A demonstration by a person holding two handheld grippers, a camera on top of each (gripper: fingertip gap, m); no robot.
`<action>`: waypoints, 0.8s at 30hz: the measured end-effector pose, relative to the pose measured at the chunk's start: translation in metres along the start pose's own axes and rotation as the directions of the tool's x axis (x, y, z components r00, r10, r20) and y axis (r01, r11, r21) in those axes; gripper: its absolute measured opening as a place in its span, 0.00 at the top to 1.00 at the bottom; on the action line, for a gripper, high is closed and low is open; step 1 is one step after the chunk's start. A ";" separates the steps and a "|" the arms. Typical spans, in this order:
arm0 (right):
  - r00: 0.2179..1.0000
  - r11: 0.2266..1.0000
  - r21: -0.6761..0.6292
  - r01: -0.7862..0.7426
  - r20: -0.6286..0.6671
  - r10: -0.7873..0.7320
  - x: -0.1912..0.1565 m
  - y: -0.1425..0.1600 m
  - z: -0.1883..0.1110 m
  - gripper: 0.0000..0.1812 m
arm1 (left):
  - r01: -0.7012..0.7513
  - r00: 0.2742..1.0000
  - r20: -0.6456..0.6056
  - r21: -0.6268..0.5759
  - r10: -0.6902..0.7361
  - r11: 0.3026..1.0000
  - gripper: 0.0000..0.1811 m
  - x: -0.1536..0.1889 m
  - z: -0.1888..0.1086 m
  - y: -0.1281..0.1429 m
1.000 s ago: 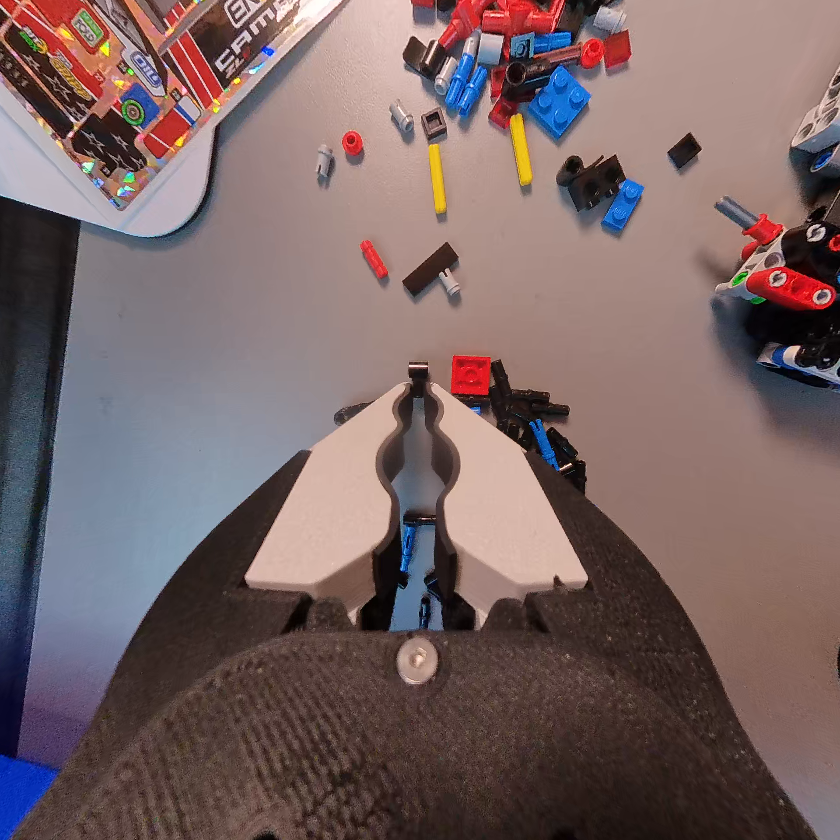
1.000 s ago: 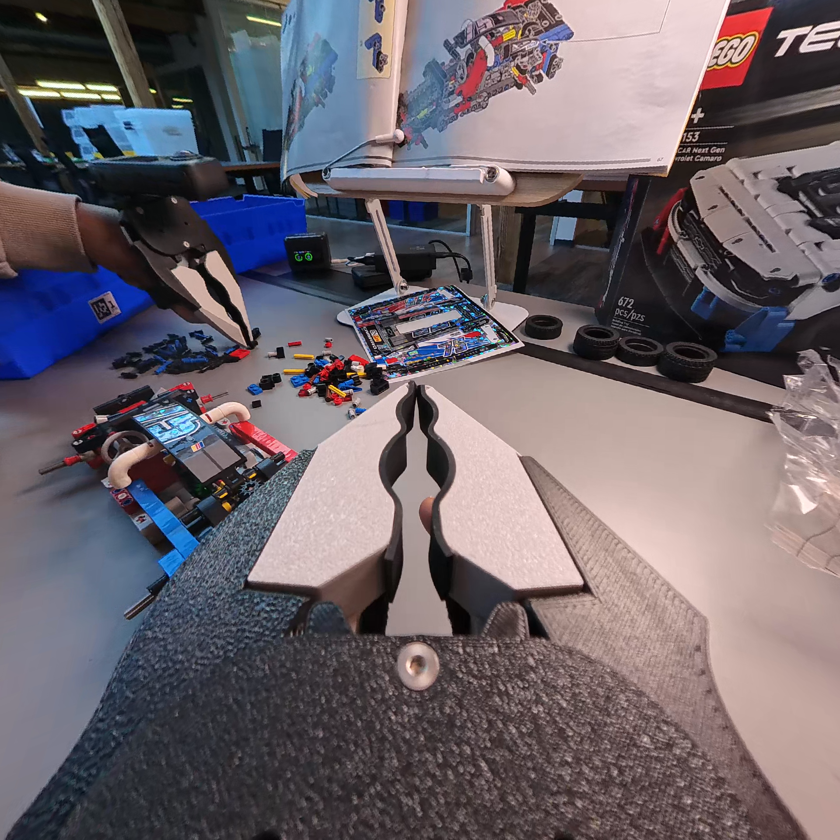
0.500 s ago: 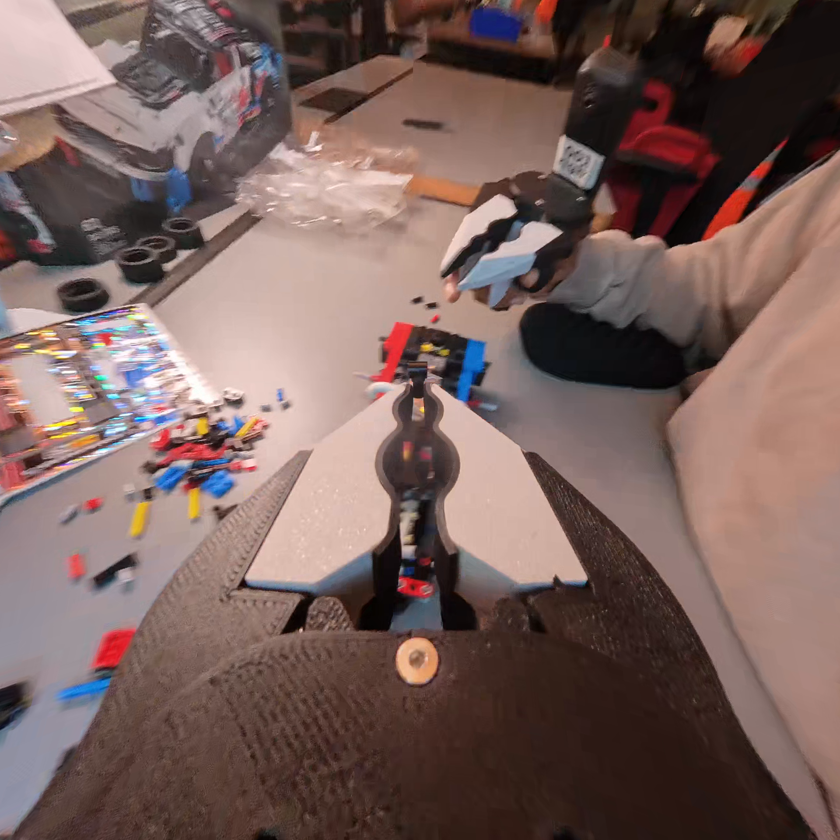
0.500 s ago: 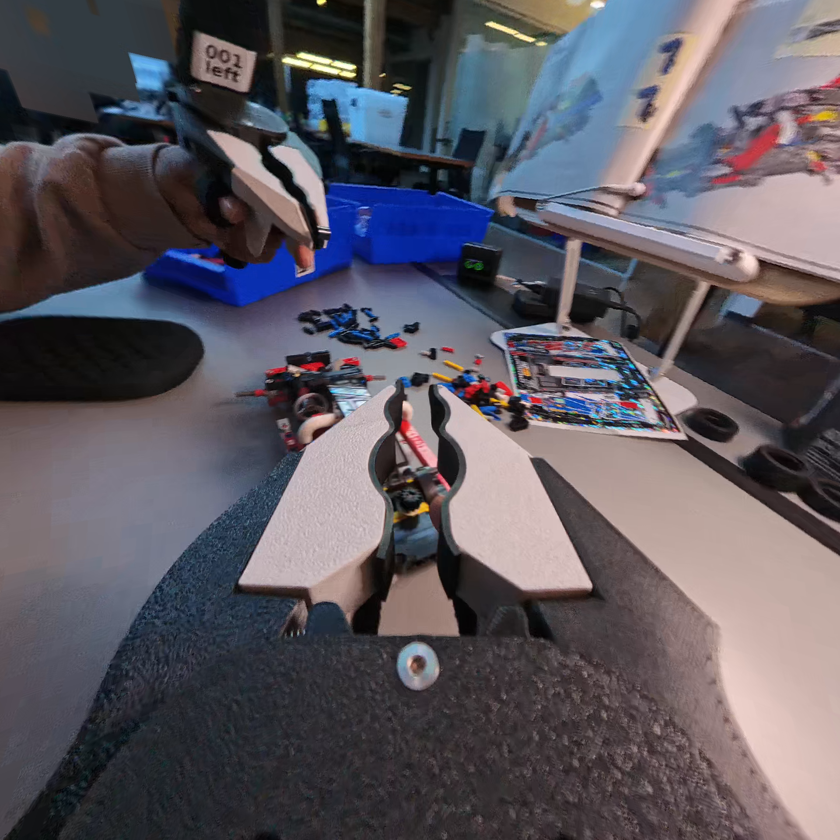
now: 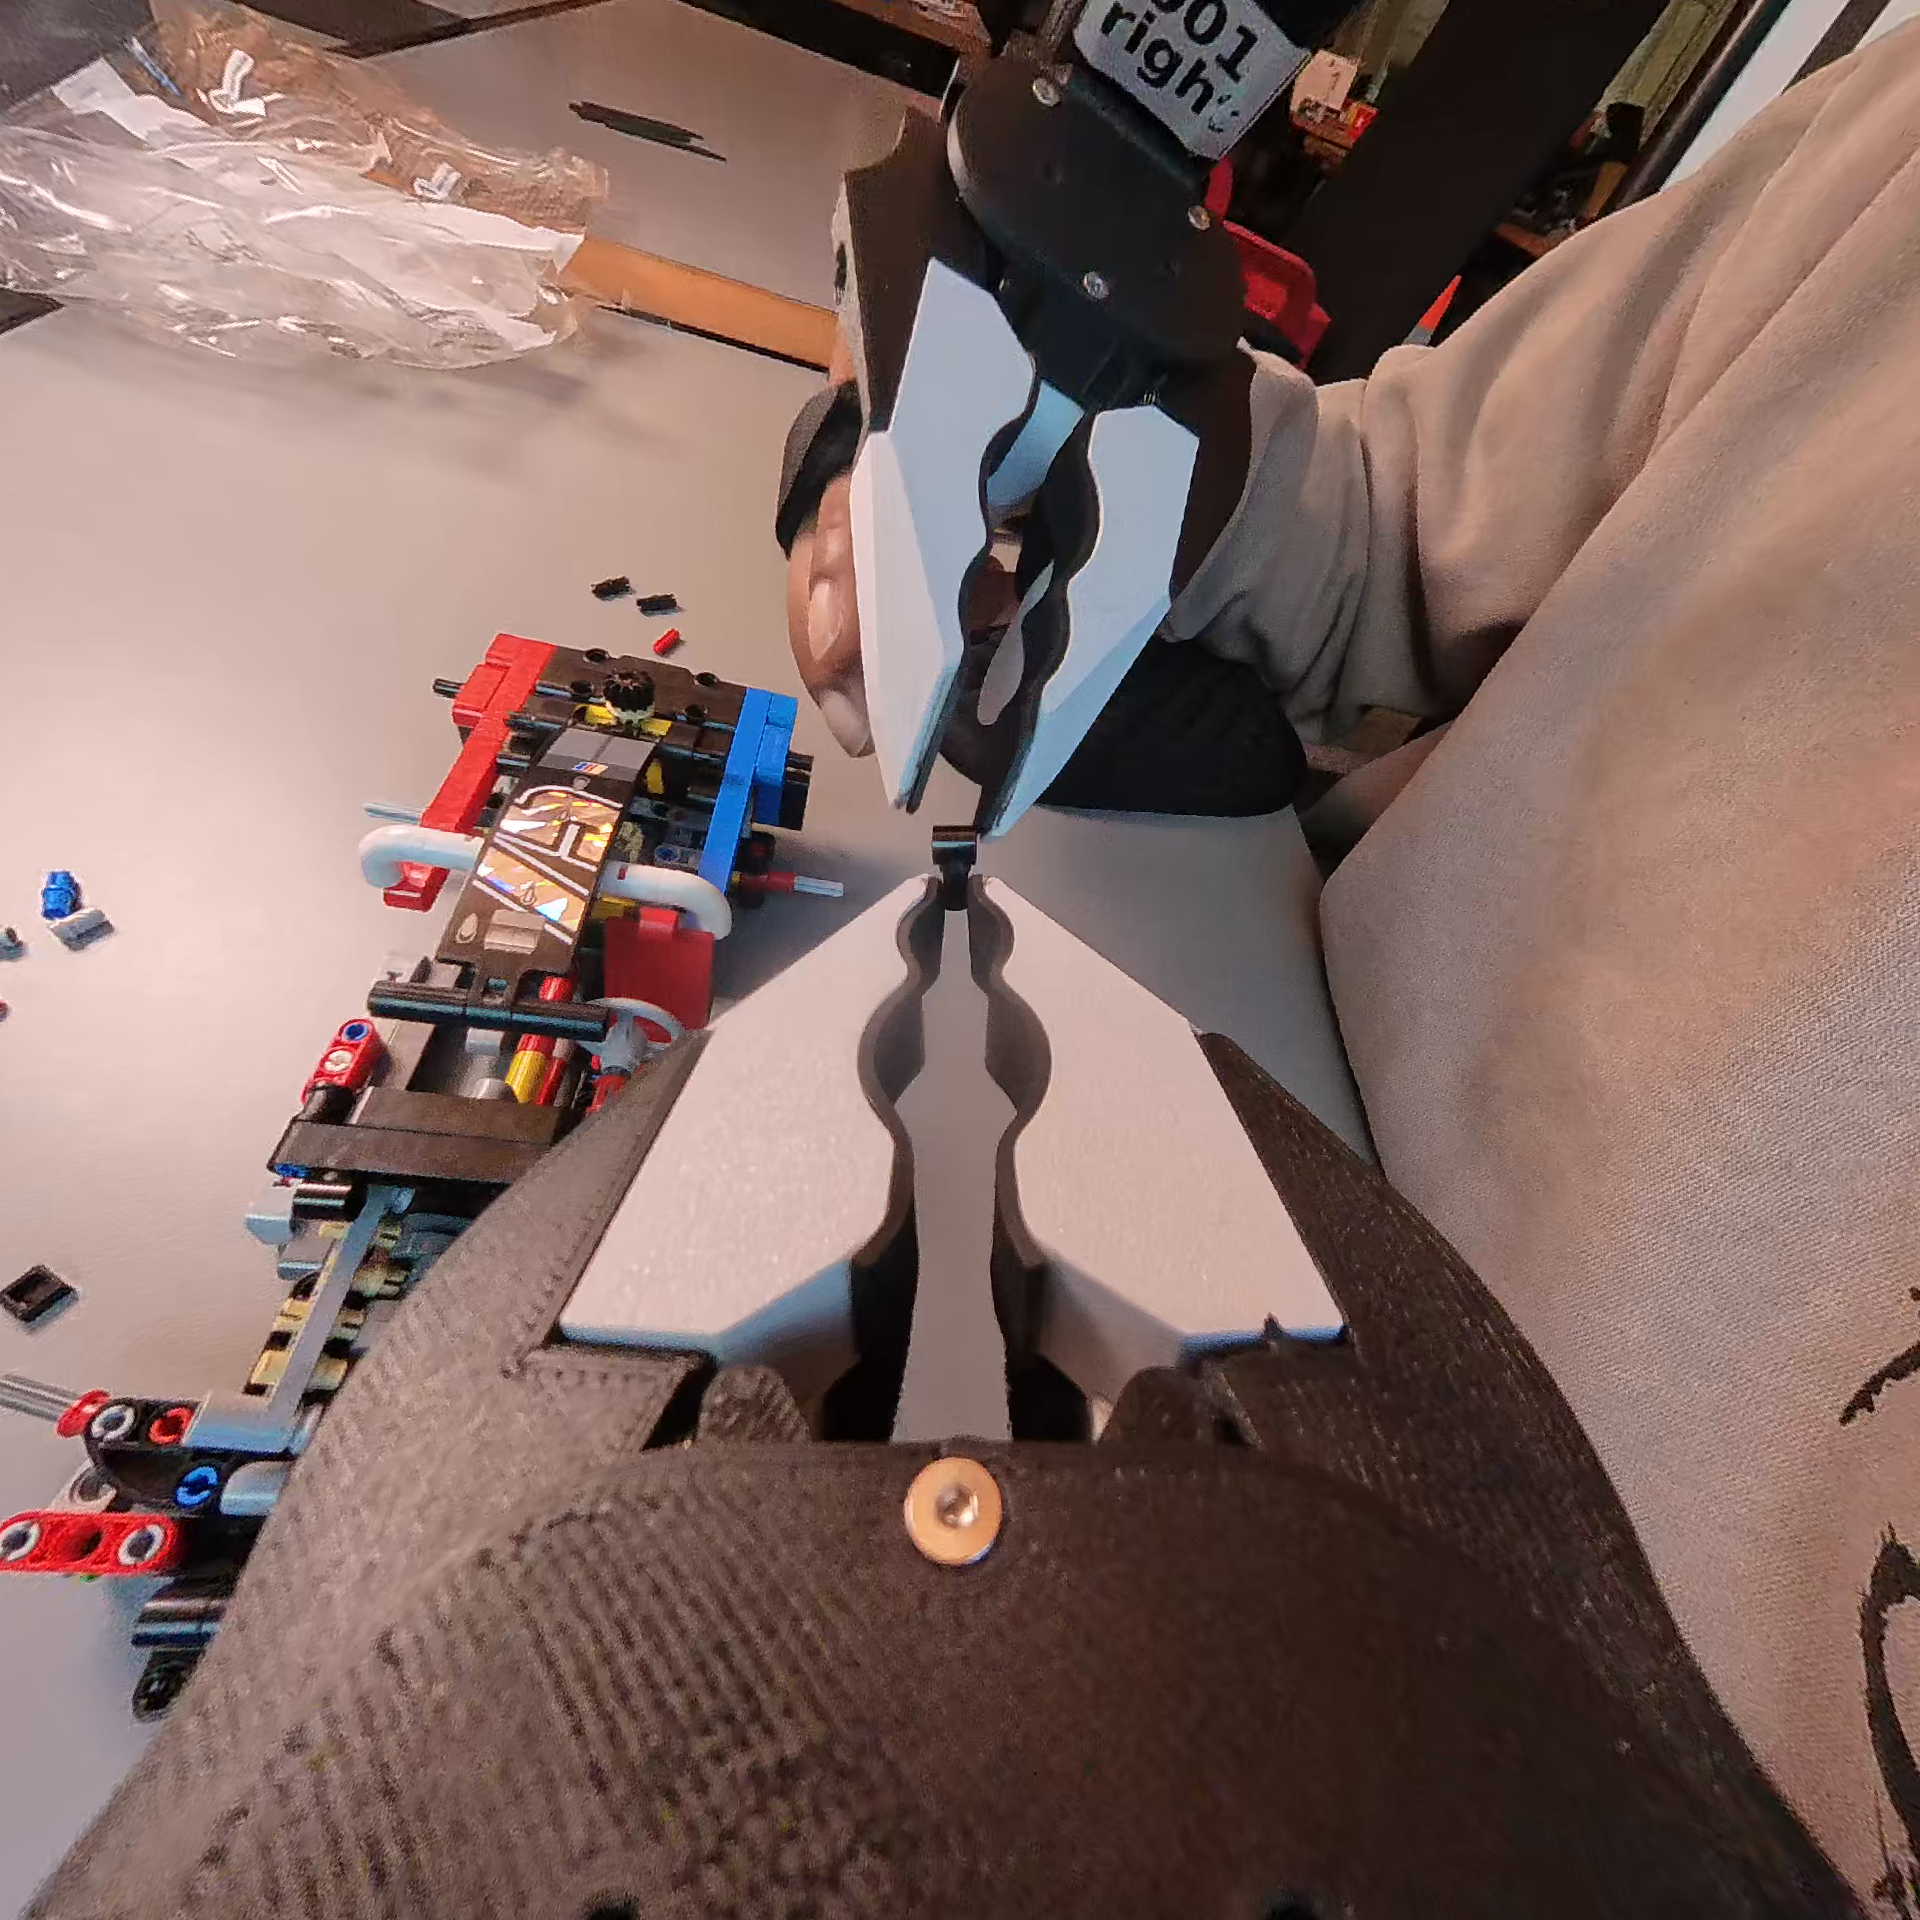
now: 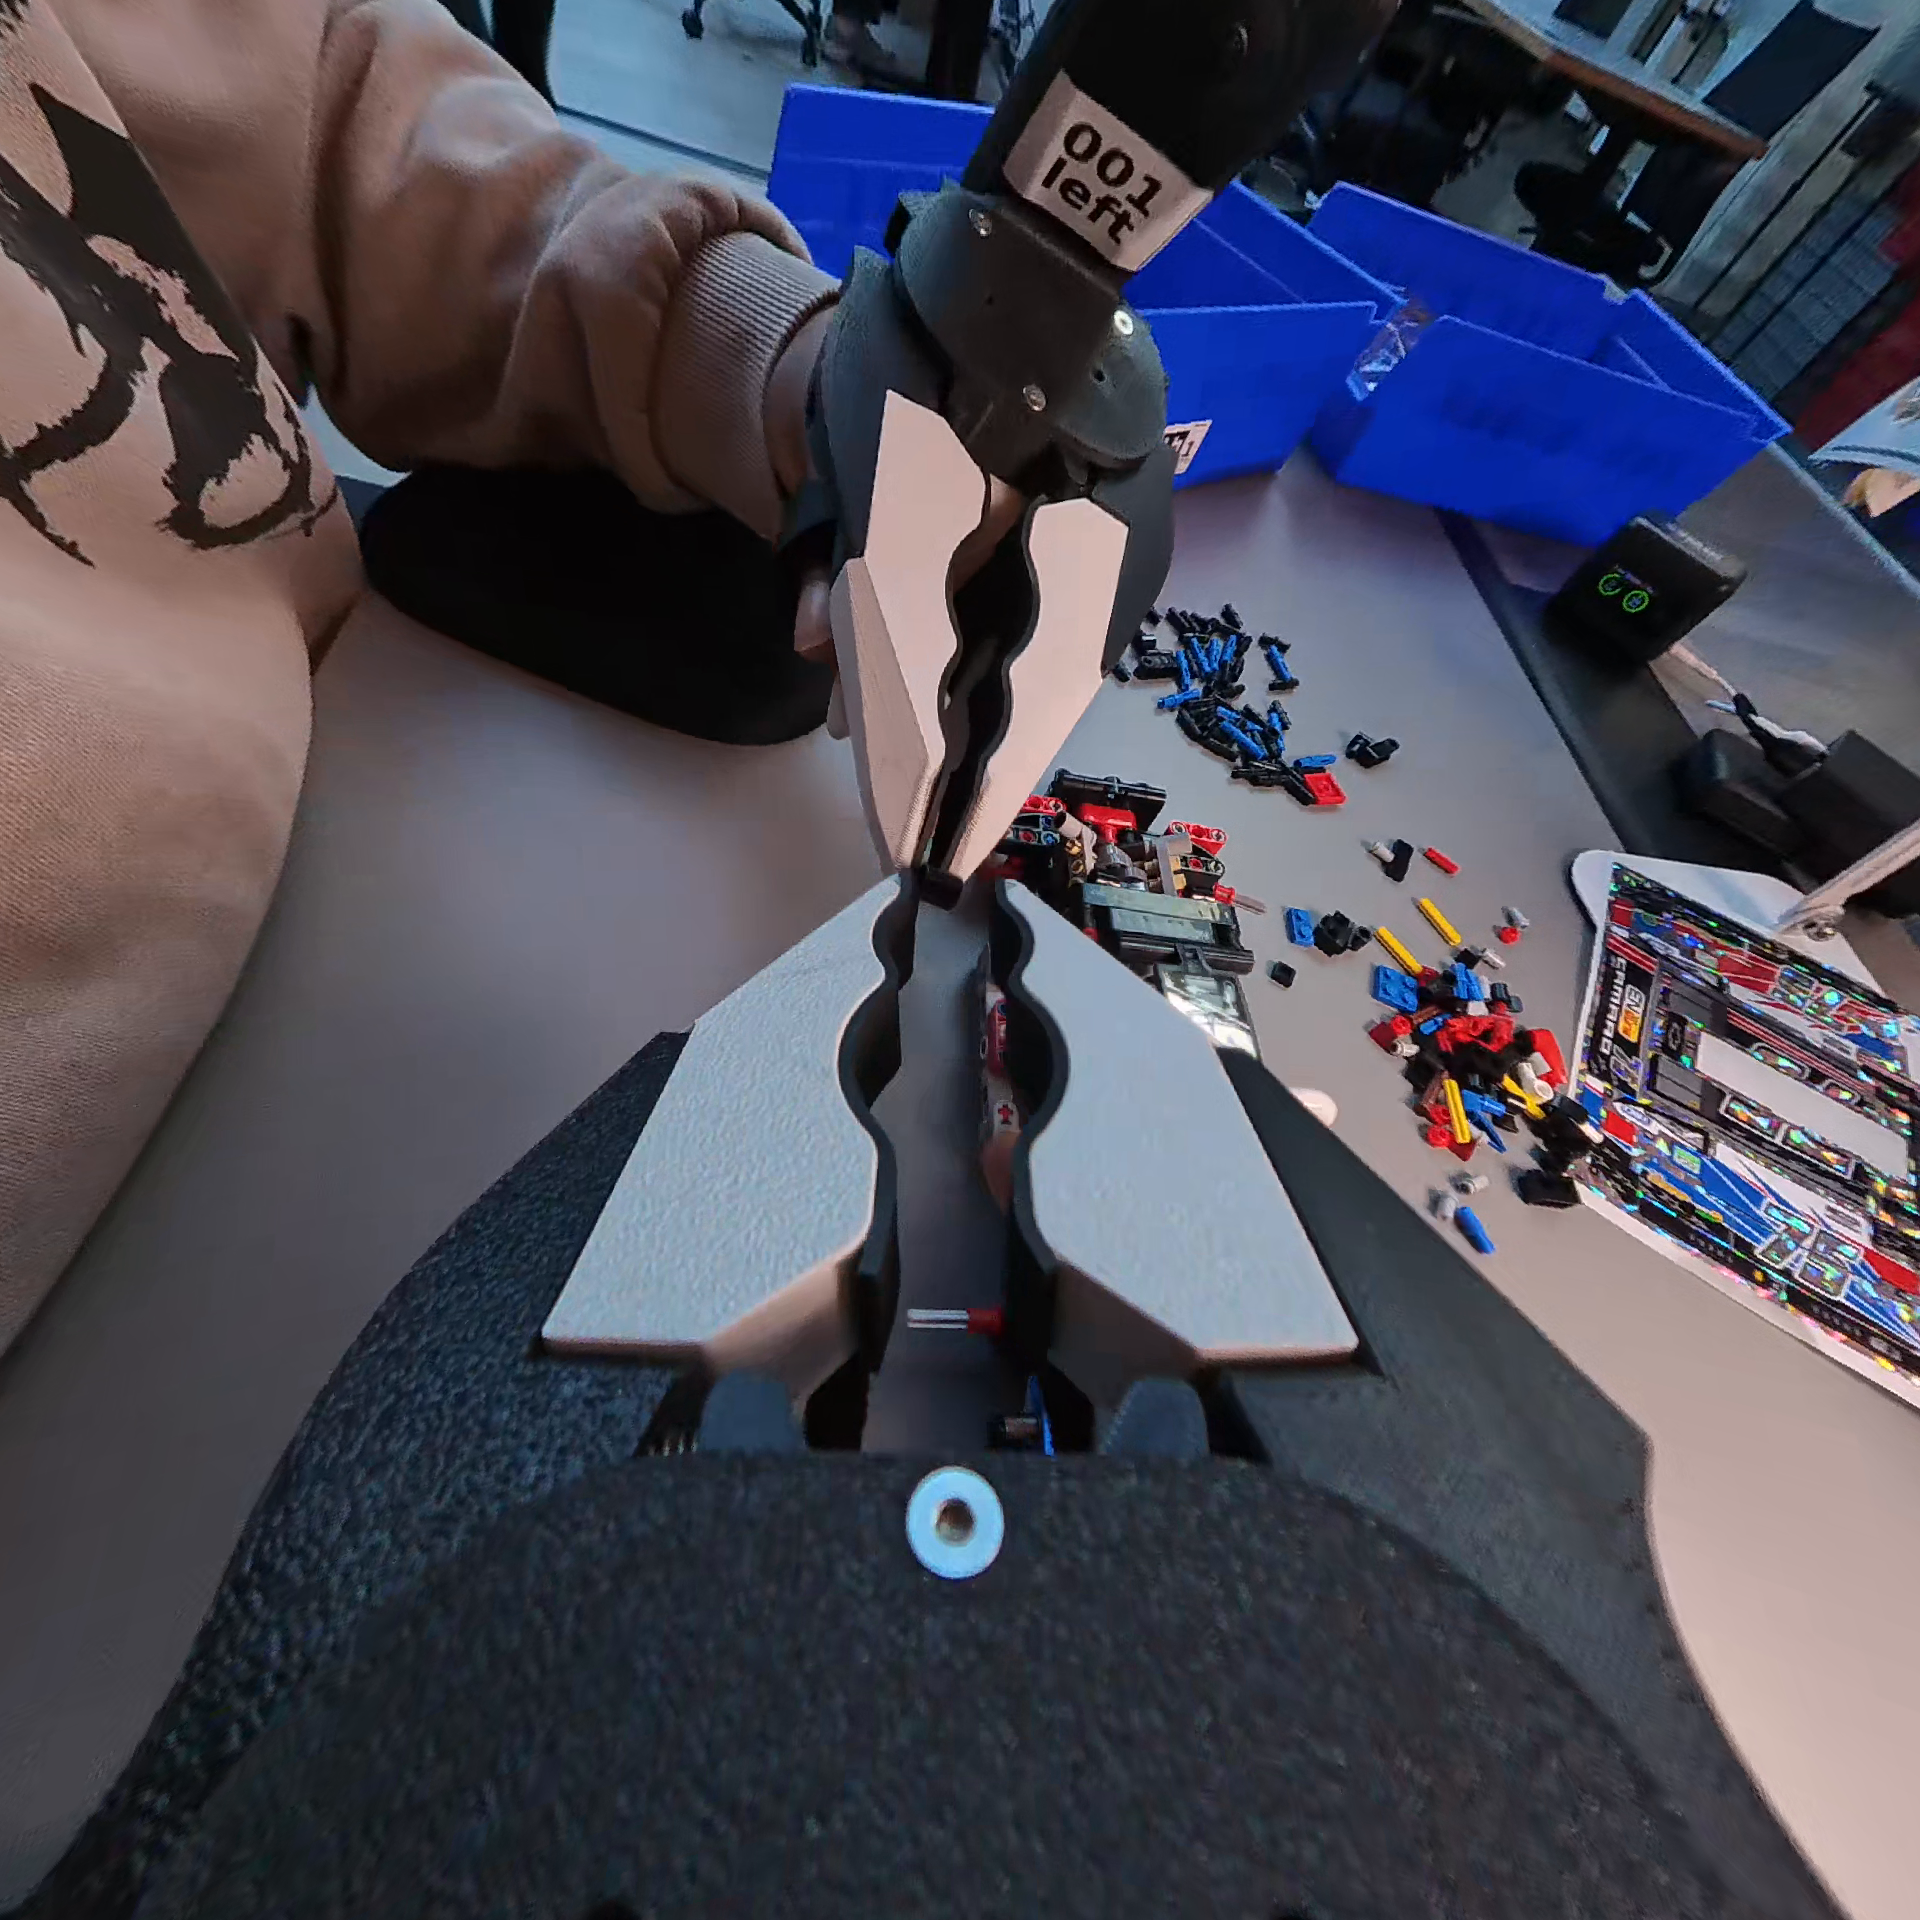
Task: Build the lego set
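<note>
Pin [image 5: 951, 844], small and black, sits clamped at the tips of the left gripper [image 5: 954, 896], held above the grey table [image 5: 208, 582] near its front edge. The right gripper [image 5: 948, 816] meets it tip to tip, jaws parted. Beside them lies the half-built car [image 5: 540, 935]; loose pieces [image 6: 1465, 1049] and blue bins [image 6: 1538, 416] sit farther back.

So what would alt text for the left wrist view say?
The left gripper pinches a small black pin at its tips, facing the open right gripper just above it. A half-built Lego car lies left on the grey table.
</note>
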State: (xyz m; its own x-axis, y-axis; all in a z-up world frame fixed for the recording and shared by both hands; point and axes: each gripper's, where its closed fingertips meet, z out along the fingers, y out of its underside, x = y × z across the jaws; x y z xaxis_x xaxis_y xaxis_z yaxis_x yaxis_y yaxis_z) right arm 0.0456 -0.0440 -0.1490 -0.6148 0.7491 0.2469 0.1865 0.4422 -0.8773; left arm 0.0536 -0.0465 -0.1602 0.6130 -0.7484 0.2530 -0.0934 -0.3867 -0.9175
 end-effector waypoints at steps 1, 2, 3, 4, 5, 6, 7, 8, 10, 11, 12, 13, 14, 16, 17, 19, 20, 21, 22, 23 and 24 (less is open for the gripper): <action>1.000 1.000 -0.009 0.000 0.007 0.000 -0.002 0.001 0.001 0.94 | -0.006 1.000 0.006 -0.006 0.006 1.000 0.99 0.000 0.001 0.000; 1.000 1.000 -0.006 -0.006 0.012 0.006 -0.003 0.001 0.001 0.95 | -0.015 1.000 0.014 -0.013 0.015 1.000 0.99 0.000 0.002 0.001; 1.000 1.000 0.003 -0.017 0.019 0.017 -0.004 -0.001 0.001 0.96 | -0.024 1.000 0.016 -0.011 0.024 1.000 0.99 0.001 0.002 0.000; 0.999 0.999 0.009 -0.032 0.025 0.032 -0.005 -0.002 0.001 0.96 | -0.033 0.999 0.013 -0.003 0.033 0.999 0.99 0.003 0.003 -0.001; 0.999 0.999 0.012 -0.044 0.030 0.044 -0.006 -0.003 0.000 0.96 | -0.052 0.998 0.019 -0.006 0.052 0.999 0.99 0.004 0.003 -0.002; 0.998 0.998 0.009 -0.055 0.037 0.055 -0.006 -0.003 0.000 0.96 | -0.077 0.996 0.031 -0.014 0.078 0.997 0.99 0.005 0.004 -0.001; 0.997 0.998 0.007 -0.066 0.041 0.066 -0.006 -0.002 0.000 0.95 | -0.100 0.994 0.040 -0.015 0.100 0.995 0.99 0.006 0.005 -0.002; 0.996 0.997 0.005 -0.079 0.048 0.078 -0.007 -0.002 0.000 0.94 | -0.114 0.992 0.048 -0.017 0.115 0.993 0.99 0.006 0.005 -0.003; 0.992 0.994 0.013 -0.106 0.063 0.105 -0.008 -0.002 -0.001 0.97 | -0.138 0.988 0.064 -0.019 0.139 0.990 0.99 0.006 0.005 -0.004; 0.991 0.993 0.016 -0.116 0.068 0.114 -0.008 -0.003 -0.002 0.97 | -0.143 0.987 0.065 -0.018 0.144 0.990 0.99 0.007 0.005 -0.005; 0.990 0.993 0.012 -0.121 0.074 0.120 -0.009 -0.002 -0.002 0.97 | -0.145 0.987 0.065 -0.016 0.145 0.989 0.99 0.007 0.005 -0.005; 0.990 0.992 0.014 -0.122 0.075 0.121 -0.009 -0.003 -0.003 0.97 | -0.145 0.987 0.070 -0.005 0.145 0.989 0.99 0.007 0.005 -0.006; 0.992 0.993 0.026 -0.113 0.066 0.111 -0.006 -0.005 -0.007 0.97 | -0.144 0.986 0.082 0.014 0.142 0.990 0.99 0.006 0.004 -0.009; 0.995 0.993 0.057 -0.099 -0.008 0.100 0.014 -0.010 -0.028 0.97 | -0.153 0.975 0.162 0.009 0.150 0.988 0.90 -0.007 -0.006 -0.013; 0.989 0.992 0.060 -0.113 -0.085 0.118 0.033 -0.009 -0.046 0.97 | -0.161 0.962 0.220 -0.008 0.159 0.987 0.87 -0.017 -0.016 -0.014; 0.936 0.983 0.003 -0.183 -0.305 0.175 0.083 0.013 -0.088 0.97 | -0.162 0.922 0.353 -0.020 0.159 0.987 0.86 -0.040 -0.045 -0.017; 0.894 0.969 -0.065 -0.236 -0.405 0.191 0.104 0.038 -0.107 0.97 | -0.142 0.902 0.411 -0.009 0.133 0.990 0.86 -0.051 -0.062 -0.018; 0.858 0.944 -0.138 -0.299 -0.472 0.203 0.118 0.069 -0.122 0.97 | -0.116 0.880 0.465 0.006 0.100 0.993 0.87 -0.062 -0.079 -0.019; 0.827 0.913 -0.185 -0.364 -0.514 0.225 0.126 0.099 -0.131 0.97 | -0.094 0.850 0.521 0.017 0.071 0.995 0.86 -0.073 -0.097 -0.018; 0.804 0.887 -0.194 -0.419 -0.534 0.263 0.130 0.125 -0.134 0.97 | -0.076 0.816 0.575 0.018 0.052 0.997 0.86 -0.084 -0.115 -0.016; 0.791 0.863 -0.187 -0.469 -0.523 0.317 0.127 0.145 -0.130 0.97 | -0.063 0.781 0.622 0.005 0.047 0.998 0.86 -0.092 -0.131 -0.014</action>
State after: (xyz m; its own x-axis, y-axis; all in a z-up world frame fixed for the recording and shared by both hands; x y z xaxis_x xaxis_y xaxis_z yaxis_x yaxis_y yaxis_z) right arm 0.0940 0.1799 -0.1915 -0.0266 0.9908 0.1329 0.5922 0.1227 -0.7964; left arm -0.1045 -0.0425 -0.1305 0.9628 -0.2677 -0.0361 -0.1285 -0.3362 -0.9330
